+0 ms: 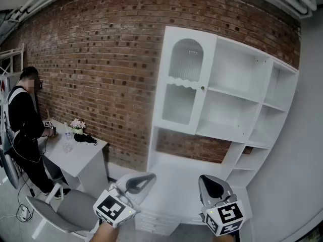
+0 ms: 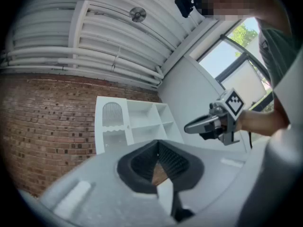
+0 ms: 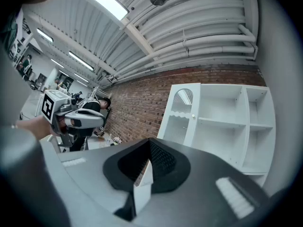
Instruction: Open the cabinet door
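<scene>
- While the left gripper (image 1: 145,178) and right gripper (image 1: 208,182) hang low at the bottom of the head view, the white cabinet (image 1: 237,110) stands well apart from both, up against the brick wall (image 1: 101,59).
- Cabinet door (image 1: 184,82) is on the upper left of the unit and it's closed. It has an arched ribbed pane on top, a plain pane below, and a small knob (image 1: 203,88) on its right edge.
- Everything to the right of the door is open shelving.
- Left gripper: clenched, the pads meet at the tips with nothing between them. It's tipped up a bit, and the cabinet sits off beyond the jaws in its own view.
- Right gripper: also clenched and empty, held about level and aimed roughly at the door side of the cabinet.
- Neither one is touching the door or the knob.
- Off to the left, a person (image 1: 25,120) stands at a grey worktop (image 1: 81,153) with some flowers (image 1: 77,125) on it, and there's a grey chair (image 1: 70,210) nearby.
</scene>
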The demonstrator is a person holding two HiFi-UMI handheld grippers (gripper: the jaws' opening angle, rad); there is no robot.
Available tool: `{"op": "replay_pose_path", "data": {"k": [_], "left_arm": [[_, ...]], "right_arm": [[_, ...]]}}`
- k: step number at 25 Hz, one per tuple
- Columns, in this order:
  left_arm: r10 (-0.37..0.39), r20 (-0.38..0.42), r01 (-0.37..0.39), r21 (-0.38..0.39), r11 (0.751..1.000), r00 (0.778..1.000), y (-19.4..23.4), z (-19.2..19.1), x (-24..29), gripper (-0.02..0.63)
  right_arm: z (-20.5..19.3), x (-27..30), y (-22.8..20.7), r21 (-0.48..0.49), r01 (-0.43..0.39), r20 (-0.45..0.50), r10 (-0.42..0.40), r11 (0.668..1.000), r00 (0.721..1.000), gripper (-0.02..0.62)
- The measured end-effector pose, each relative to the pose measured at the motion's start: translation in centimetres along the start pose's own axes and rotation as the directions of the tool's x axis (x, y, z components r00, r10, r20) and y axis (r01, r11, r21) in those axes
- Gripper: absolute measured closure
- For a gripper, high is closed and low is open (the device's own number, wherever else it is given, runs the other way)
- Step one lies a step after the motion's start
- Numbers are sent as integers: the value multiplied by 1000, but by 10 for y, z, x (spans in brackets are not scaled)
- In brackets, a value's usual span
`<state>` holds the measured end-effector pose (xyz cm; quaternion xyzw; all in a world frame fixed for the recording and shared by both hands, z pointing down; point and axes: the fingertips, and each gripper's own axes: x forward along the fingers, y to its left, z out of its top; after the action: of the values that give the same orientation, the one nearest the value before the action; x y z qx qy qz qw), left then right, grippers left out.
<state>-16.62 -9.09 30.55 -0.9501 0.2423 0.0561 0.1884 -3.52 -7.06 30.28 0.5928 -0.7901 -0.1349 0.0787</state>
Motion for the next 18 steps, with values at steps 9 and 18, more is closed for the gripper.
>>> {"op": "replay_pose_path", "data": {"k": [9, 18], "left_arm": [[-6, -11, 6, 14, 1000, 1000, 0, 2, -9, 604], [-17, -13, 17, 18, 1000, 1000, -2, -1, -15, 604]], "right_arm": [[6, -6, 10, 8, 21, -6, -21, 1000, 1000, 591], [8, -11, 18, 31, 42, 17, -43, 999, 999, 589]]}}
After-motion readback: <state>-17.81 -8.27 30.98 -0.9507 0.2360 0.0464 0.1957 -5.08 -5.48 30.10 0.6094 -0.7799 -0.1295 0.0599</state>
